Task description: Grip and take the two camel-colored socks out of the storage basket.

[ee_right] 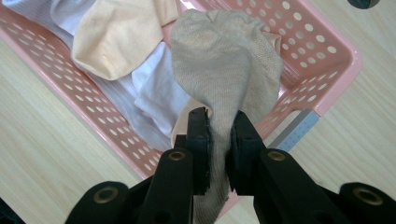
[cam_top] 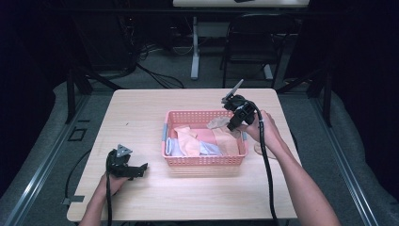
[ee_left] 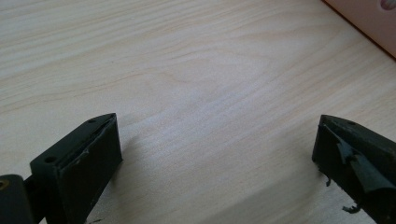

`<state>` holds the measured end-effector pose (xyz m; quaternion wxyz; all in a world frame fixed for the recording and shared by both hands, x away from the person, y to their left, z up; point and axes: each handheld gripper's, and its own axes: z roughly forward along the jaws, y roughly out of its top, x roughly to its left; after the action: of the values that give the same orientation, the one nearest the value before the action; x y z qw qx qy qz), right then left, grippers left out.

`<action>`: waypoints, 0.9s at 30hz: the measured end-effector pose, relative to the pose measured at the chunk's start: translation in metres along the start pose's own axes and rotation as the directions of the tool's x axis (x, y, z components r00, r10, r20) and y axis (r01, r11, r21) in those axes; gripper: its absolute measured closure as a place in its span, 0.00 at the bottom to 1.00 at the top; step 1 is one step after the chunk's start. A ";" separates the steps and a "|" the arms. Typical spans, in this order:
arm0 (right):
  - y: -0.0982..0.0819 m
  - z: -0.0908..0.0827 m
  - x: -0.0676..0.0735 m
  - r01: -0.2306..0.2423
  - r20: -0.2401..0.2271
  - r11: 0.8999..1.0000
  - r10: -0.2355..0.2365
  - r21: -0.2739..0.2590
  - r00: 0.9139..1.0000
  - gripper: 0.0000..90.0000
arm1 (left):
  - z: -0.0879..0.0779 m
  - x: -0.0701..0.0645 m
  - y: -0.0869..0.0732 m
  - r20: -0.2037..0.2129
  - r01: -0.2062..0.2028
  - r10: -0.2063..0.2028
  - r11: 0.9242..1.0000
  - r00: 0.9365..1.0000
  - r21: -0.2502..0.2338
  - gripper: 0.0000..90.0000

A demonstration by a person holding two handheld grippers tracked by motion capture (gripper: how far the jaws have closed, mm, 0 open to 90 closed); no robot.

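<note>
A pink plastic basket (cam_top: pixel 205 160) stands in the middle of the wooden table and holds several socks, peach (cam_top: pixel 188 139) and white (cam_top: pixel 207 149). My right gripper (cam_top: pixel 234 125) hangs over the basket's far right corner, shut on a beige sock (cam_top: pixel 217 123). In the right gripper view that beige sock (ee_right: pixel 224 65) droops from the pinching fingers (ee_right: pixel 198 140) above the basket (ee_right: pixel 322 70). My left gripper (cam_top: pixel 141 168) rests low on the table left of the basket, held by a hand. Its jaws stand wide apart in the left gripper view (ee_left: pixel 217 154), with bare wood between them.
The table (cam_top: pixel 141 113) has bare wood to the left and front of the basket. A chair (cam_top: pixel 254 42) and a table leg (cam_top: pixel 195 47) stand beyond the far edge, with cables on the floor. The basket's corner (ee_left: pixel 369 23) edges into the left gripper view.
</note>
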<state>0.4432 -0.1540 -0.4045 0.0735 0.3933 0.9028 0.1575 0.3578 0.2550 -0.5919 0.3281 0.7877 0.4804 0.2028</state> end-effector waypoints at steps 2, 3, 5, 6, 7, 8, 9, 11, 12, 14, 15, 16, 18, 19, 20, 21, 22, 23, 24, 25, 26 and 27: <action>0.000 -0.005 -0.001 0.004 0.003 1.000 -0.004 -0.003 1.000 0.90 | 0.000 0.000 0.000 0.000 0.000 0.000 1.000 1.000 0.000 0.01; 0.000 -0.007 -0.001 0.001 0.002 1.000 -0.001 -0.010 1.000 0.89 | 0.000 0.000 0.000 0.000 0.000 0.000 1.000 1.000 0.000 0.01; -0.001 -0.012 -0.004 -0.002 -0.003 1.000 0.002 -0.018 1.000 0.89 | 0.000 0.000 0.000 0.000 0.000 0.000 1.000 1.000 0.000 0.01; -0.001 -0.016 -0.005 -0.006 -0.003 1.000 0.005 -0.025 1.000 0.89 | 0.000 0.000 0.000 -0.001 0.000 0.000 1.000 1.000 0.000 0.01; -0.002 -0.018 -0.006 -0.012 -0.007 0.999 0.012 -0.037 1.000 0.90 | 0.000 0.000 0.000 -0.001 0.001 -0.001 1.000 1.000 0.000 0.01; -0.003 -0.021 -0.008 -0.014 -0.005 0.999 0.014 -0.039 1.000 0.89 | 0.000 0.000 0.000 -0.001 0.000 0.000 1.000 1.000 0.000 0.01; -0.003 -0.023 -0.009 -0.014 -0.002 0.999 0.014 -0.042 1.000 0.90 | 0.000 0.000 0.000 -0.001 0.000 0.000 1.000 1.000 0.000 0.01; -0.005 -0.029 -0.013 -0.020 -0.003 0.998 0.020 -0.056 1.000 0.90 | 0.000 0.000 0.000 -0.001 0.000 0.000 1.000 1.000 0.000 0.01; -0.006 -0.032 -0.015 -0.016 -0.001 0.999 0.016 -0.050 1.000 0.90 | 0.000 0.000 0.000 -0.001 0.000 0.000 1.000 1.000 0.000 0.01; -0.009 -0.037 -0.018 -0.034 -0.002 0.997 0.034 -0.067 0.999 0.90 | 0.000 0.000 0.000 -0.001 -0.001 0.001 1.000 1.000 0.000 0.01; -0.010 -0.039 -0.019 -0.034 0.002 0.997 0.034 -0.067 0.999 0.90 | 0.000 0.000 0.000 -0.001 0.000 0.000 1.000 1.000 0.000 0.01; -0.013 -0.044 -0.022 -0.034 0.011 0.997 0.035 -0.066 0.999 0.90 | 0.000 0.000 0.000 -0.001 -0.001 0.001 1.000 1.000 0.000 0.01; -0.016 -0.047 -0.025 -0.042 0.015 0.997 0.043 -0.069 0.999 0.90 | 0.000 0.000 0.000 -0.001 0.000 0.000 1.000 1.000 0.000 0.01; -0.019 -0.050 -0.028 -0.050 0.016 0.996 0.051 -0.070 0.999 0.90 | 0.000 0.000 0.000 -0.001 0.000 0.000 1.000 1.000 0.001 0.01; -0.022 -0.052 -0.030 -0.056 0.020 0.996 0.058 -0.074 0.998 0.90 | 0.000 0.000 0.000 -0.001 0.000 0.000 1.000 1.000 0.000 0.01; -0.024 -0.053 -0.032 -0.063 0.020 0.995 0.065 -0.079 0.998 0.90 | 0.000 0.000 0.000 -0.001 0.000 0.000 1.000 1.000 0.001 0.01; -0.027 -0.056 -0.036 -0.065 0.029 0.995 0.068 -0.072 0.997 0.90 | 0.000 0.000 0.000 -0.001 0.000 0.000 1.000 1.000 0.001 0.01; -0.030 -0.057 -0.038 -0.075 0.029 0.994 0.078 -0.080 0.997 0.90 | 0.000 0.000 0.000 -0.001 -0.001 0.001 1.000 1.000 0.000 0.01; -0.032 -0.059 -0.039 -0.086 0.028 0.992 0.088 -0.088 0.996 0.90 | 0.000 0.000 0.000 -0.001 -0.001 0.001 1.000 1.000 0.000 0.01; -0.036 -0.062 -0.042 -0.083 0.036 0.993 0.087 -0.082 0.996 0.90 | 0.000 0.000 0.000 -0.001 0.000 0.000 1.000 1.000 0.000 0.01; -0.039 -0.063 -0.045 -0.092 0.037 0.992 0.096 -0.089 0.995 0.90 | 0.000 0.000 0.000 -0.001 -0.001 0.001 1.000 1.000 0.000 0.01; -0.041 -0.064 -0.046 -0.099 0.035 0.991 0.102 -0.092 0.994 0.90 | 0.000 0.000 0.000 0.000 -0.001 0.001 1.000 1.000 -0.001 0.01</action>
<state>0.4299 -0.2286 -0.3576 0.1009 0.4377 0.8722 0.1937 0.3579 0.2551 -0.5919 0.3283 0.7877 0.4799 0.2035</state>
